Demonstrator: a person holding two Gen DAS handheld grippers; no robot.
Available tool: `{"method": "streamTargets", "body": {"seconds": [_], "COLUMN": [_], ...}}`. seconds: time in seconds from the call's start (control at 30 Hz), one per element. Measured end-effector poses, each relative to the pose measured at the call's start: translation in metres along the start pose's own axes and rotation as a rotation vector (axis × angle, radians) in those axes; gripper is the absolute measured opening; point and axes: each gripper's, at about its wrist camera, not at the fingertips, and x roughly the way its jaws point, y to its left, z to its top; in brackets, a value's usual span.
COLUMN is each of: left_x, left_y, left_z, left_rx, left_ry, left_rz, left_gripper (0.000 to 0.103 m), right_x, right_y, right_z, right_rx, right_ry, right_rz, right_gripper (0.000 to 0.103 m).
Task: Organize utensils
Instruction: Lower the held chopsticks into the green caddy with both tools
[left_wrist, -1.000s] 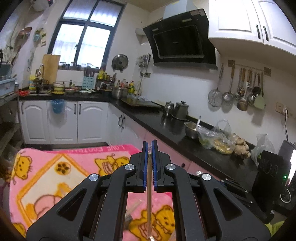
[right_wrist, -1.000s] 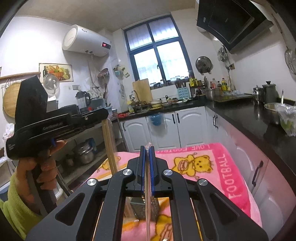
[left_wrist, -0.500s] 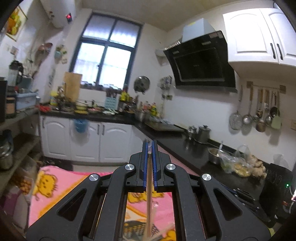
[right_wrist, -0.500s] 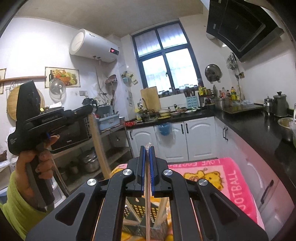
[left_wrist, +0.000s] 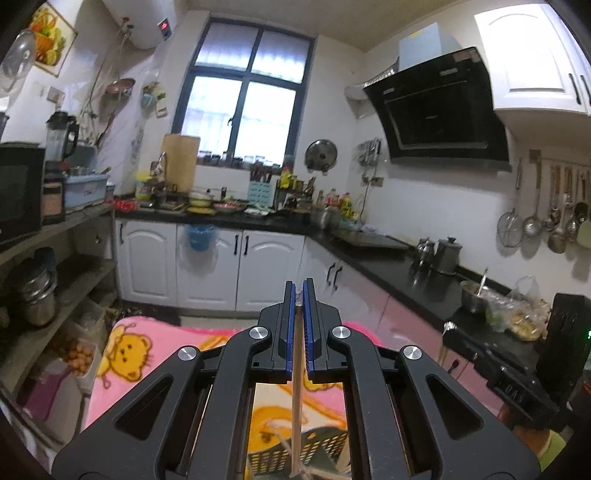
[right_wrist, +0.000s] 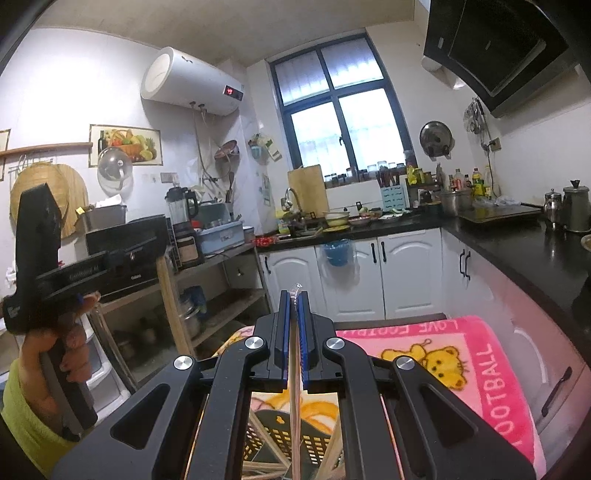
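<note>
Both cameras ride close behind their own gripper, high above the pink blanket (left_wrist: 122, 373), facing level across the kitchen toward the window (left_wrist: 243, 107). The right wrist view sits rightward and also catches the left gripper (right_wrist: 88, 269). Both share the window (right_wrist: 343, 110), the blanket's far edge and the slotted basket (right_wrist: 291, 439).

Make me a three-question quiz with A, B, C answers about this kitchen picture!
1. Where is the dark basket?
A. on the pink blanket
B. on the black counter
C. on the shelf

2. What colour are the pads inside the gripper fingers?
A. red
B. blue
C. green

3. What is the left gripper doing?
A. wide open
B. shut on a chopstick
C. shut on a spoon

Answers: 1 A, the basket sits on the bear blanket. 2 B, blue strips line both fingers. 3 B, a thin wooden stick runs between the closed fingers.
</note>
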Motion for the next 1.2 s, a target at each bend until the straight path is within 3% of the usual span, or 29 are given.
{"method": "streamTargets", "body": {"seconds": [0.37,0.7,0.93,1.2], "left_x": [0.031,0.044,0.050,0.051], "left_y": [0.013,0.026,0.023,0.028], "left_z": [-0.044,-0.086,-0.104,-0.110], "left_rx": [-0.002,-0.019,-0.016,-0.037], "left_ry": [0.070,0.100,0.113,0.109], "left_rz": [0.021,0.036,0.039,0.061], "left_gripper": [0.002,0.002,0.002,0.002], "right_x": [0.028,0.026,0.016,0.044], "right_y": [-0.003,0.004,0.001,0.003], "right_z": [-0.027,-0.054,-0.055,-0.045], "right_rx": [0.027,0.014,0.024,0.023], "right_ry": [0.011,-0.070,-0.140,-0.111], "right_rz": [-0.016,-0.053,-0.078,-0.056], "right_gripper": [0.005,0.005,0.005,0.005]}}
